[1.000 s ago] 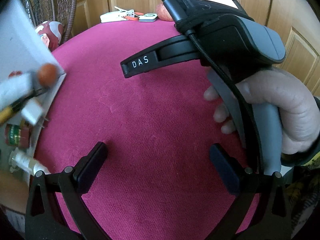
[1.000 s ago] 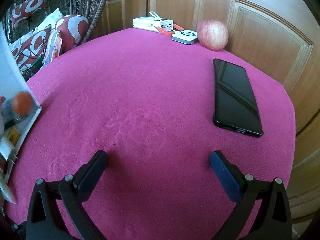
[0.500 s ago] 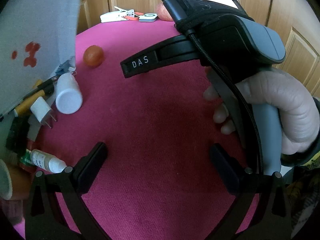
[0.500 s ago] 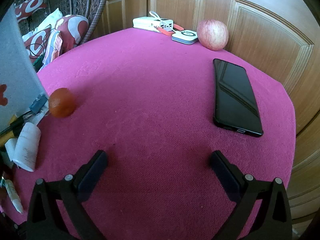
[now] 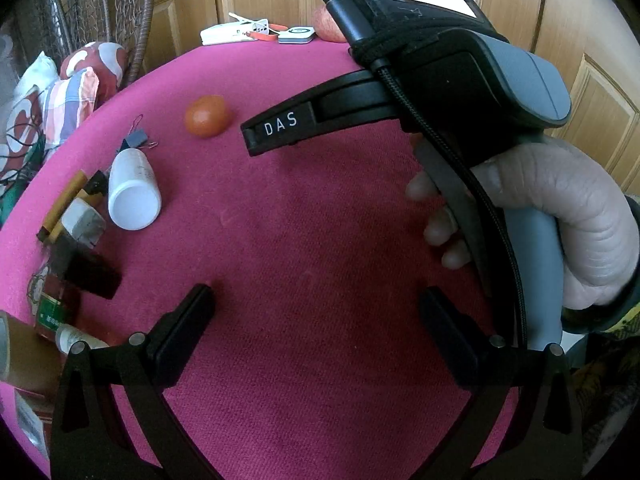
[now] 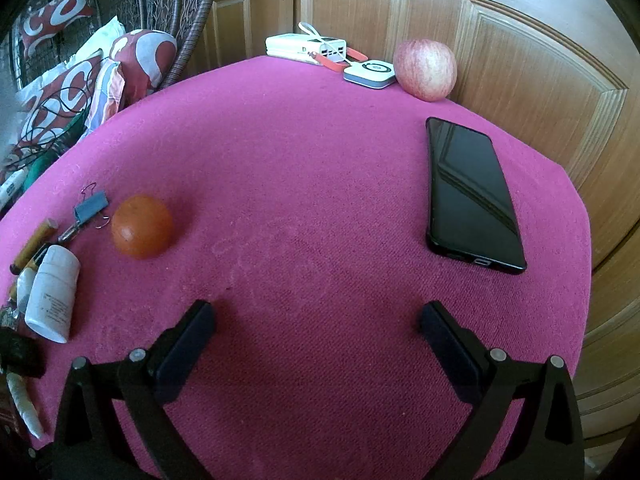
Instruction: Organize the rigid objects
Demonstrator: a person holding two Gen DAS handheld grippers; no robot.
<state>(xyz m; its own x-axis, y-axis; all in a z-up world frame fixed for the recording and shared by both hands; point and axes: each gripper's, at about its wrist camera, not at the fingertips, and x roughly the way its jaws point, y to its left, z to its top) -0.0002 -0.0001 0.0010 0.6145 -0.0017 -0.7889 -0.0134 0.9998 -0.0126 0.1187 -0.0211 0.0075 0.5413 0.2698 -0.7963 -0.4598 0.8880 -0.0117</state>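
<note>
Loose objects lie at the left edge of a magenta table [image 6: 320, 184]: an orange fruit [image 6: 142, 232] [image 5: 207, 116], a white pill bottle [image 6: 52, 294] [image 5: 132, 190] on its side, a blue binder clip [image 6: 91, 205] [image 5: 136, 138], a brown pen [image 5: 62, 204], a white plug [image 5: 84, 222], a dark block [image 5: 94, 272] and a red-labelled bottle [image 5: 54, 304]. My left gripper [image 5: 316, 320] is open and empty above the table's near part. My right gripper [image 6: 316, 324] is open and empty; it also shows in the left wrist view [image 5: 400, 92], held by a hand.
A black phone [image 6: 470, 194] lies at the right. A red apple [image 6: 426, 69], a small white device [image 6: 370, 73] and a white power bank [image 6: 306, 48] stand at the far edge by wooden doors. Patterned cushions [image 6: 80, 80] and a wicker chair are left of the table.
A white box at the left tipped up and left the view, spilling the fruit, bottle, clip and other items onto the table. Both grippers stayed still.
</note>
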